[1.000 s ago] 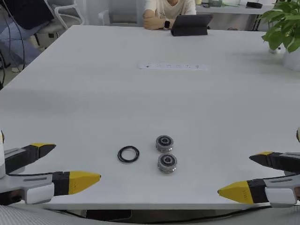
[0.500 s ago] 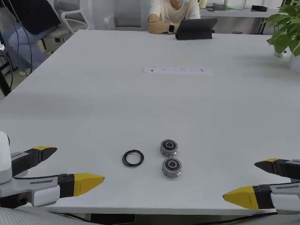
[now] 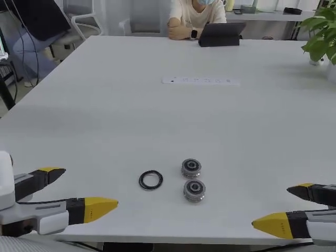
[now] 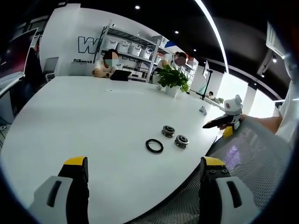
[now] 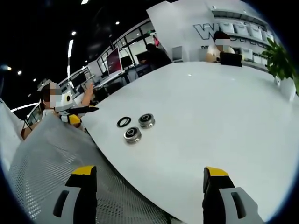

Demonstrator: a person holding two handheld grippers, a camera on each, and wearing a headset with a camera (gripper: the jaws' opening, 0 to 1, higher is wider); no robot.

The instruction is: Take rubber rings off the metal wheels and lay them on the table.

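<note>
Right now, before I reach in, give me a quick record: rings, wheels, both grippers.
rubber ring: one, loose, flat on the table, left of the wheels, apart from them
far wheel: lying flat near the front edge
near wheel: lying flat, close in front of the far wheel
rings on wheels: too small to tell
left gripper: open, empty, left of the ring
right gripper: open, empty, right of the wheels

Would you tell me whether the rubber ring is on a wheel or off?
Off: the rubber ring lies flat on the table, apart from the far wheel and the near wheel, bare tabletop showing through its middle.
</note>
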